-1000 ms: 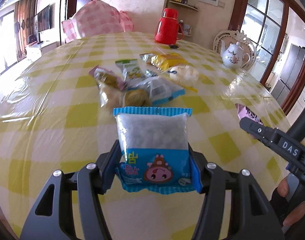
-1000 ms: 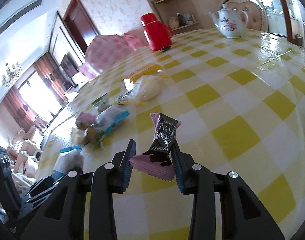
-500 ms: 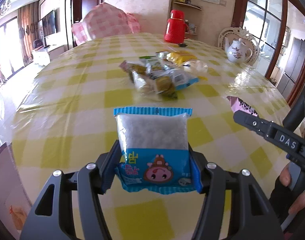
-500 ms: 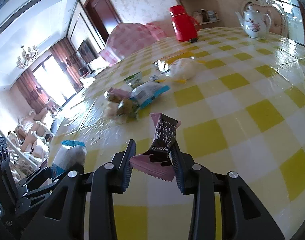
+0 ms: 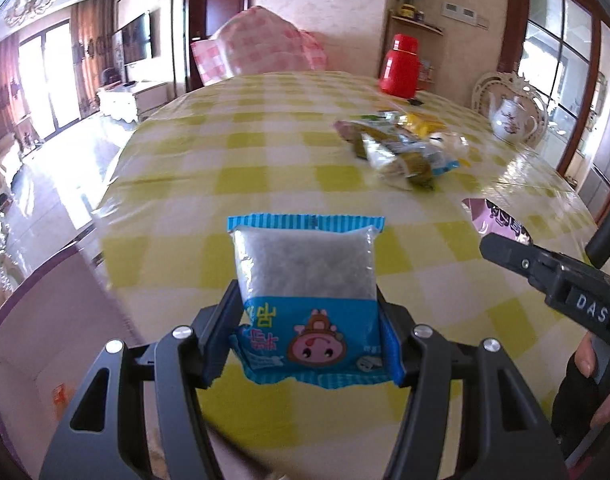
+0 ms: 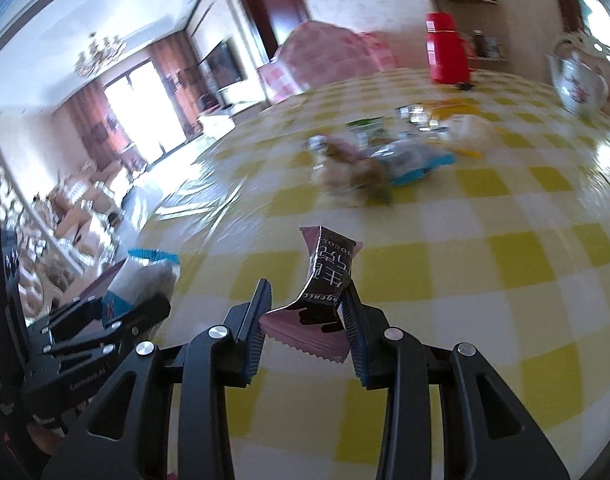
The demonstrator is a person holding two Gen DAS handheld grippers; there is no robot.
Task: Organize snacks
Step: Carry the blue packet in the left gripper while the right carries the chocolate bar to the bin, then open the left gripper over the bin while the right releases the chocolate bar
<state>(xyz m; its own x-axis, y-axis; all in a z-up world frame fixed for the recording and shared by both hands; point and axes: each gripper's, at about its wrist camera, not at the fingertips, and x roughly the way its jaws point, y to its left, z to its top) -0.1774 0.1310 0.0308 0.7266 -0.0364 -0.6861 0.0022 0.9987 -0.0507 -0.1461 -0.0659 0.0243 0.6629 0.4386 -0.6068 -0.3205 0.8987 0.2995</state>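
My left gripper (image 5: 309,332) is shut on a blue snack packet (image 5: 305,292) with a pink cartoon face, held above the near left edge of the table. My right gripper (image 6: 307,316) is shut on a pink and black chocolate packet (image 6: 325,280), held above the table. The right gripper and its packet (image 5: 501,220) also show at the right of the left wrist view. The left gripper with its blue packet (image 6: 141,276) shows at the left of the right wrist view. A pile of several snack packets (image 5: 401,148) lies on the yellow checked table (image 5: 265,152).
A red thermos (image 5: 399,68) and a white teapot (image 5: 511,120) stand at the far side of the table. A purple-edged cardboard box (image 5: 45,320) sits below the table's left edge. A pink checked chair (image 5: 261,48) stands behind the table.
Both grippers have pulled back and to the left with their packets. The snack pile now lies farther away and to the right. The box at the table's left edge has come into view.
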